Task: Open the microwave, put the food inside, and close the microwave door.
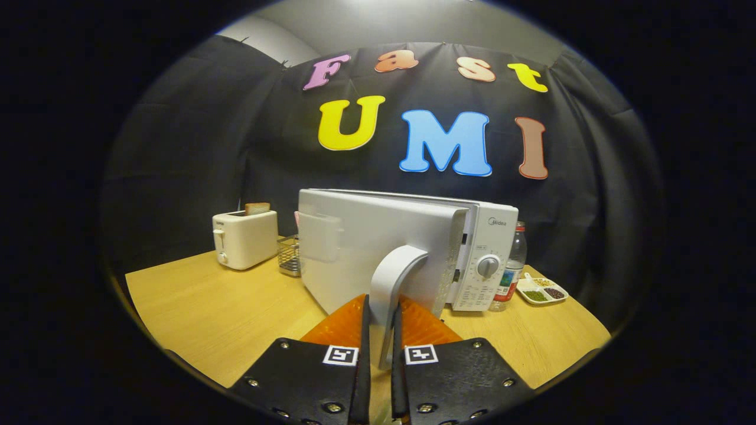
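Microwave (407, 248): smooth white plastic or painted shell, satin sheen; its door handle (393, 289) is smooth matt grey plastic, with the gripper (381, 330) fingers pressed on both sides of it. Table (236, 313) under the microwave: light wood-grain top, matt. Left of the microwave: wire basket (289, 255), bare metal mesh; past it a toaster (245, 239), glossy cream plastic. Right of the microwave: clear plastic bottle (512, 265), then a glossy white tray (542, 291). Wall behind is matt black cloth, wrinkled.

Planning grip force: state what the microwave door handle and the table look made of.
Door handle: looks like smooth moulded plastic, pale with a soft sheen; painted metal is possible. The gripper is shut on it. Table: wood or wood-look laminate, matt, with fine straight grain.
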Demonstrator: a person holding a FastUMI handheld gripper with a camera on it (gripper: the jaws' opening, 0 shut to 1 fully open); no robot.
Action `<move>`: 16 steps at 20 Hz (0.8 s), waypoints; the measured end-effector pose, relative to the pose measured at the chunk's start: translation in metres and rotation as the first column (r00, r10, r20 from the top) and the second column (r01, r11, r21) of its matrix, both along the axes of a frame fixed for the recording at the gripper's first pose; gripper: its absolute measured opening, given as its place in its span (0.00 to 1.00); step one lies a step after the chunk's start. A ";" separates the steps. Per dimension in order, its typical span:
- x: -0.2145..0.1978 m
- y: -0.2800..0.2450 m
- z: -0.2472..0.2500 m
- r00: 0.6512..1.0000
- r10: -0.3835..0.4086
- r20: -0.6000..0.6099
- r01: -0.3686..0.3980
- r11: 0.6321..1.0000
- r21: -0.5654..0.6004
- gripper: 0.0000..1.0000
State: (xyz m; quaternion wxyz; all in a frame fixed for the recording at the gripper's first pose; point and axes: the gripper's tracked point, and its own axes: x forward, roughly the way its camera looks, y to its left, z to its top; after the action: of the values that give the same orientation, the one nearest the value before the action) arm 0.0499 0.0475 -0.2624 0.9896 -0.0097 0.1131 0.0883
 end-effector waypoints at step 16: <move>-0.072 0.173 0.014 0.982 -0.114 0.154 0.130 0.987 -0.095 0.16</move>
State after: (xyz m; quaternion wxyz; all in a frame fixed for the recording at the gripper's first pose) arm -0.0220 0.2207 -0.2483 0.9969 -0.0611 0.0443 0.0204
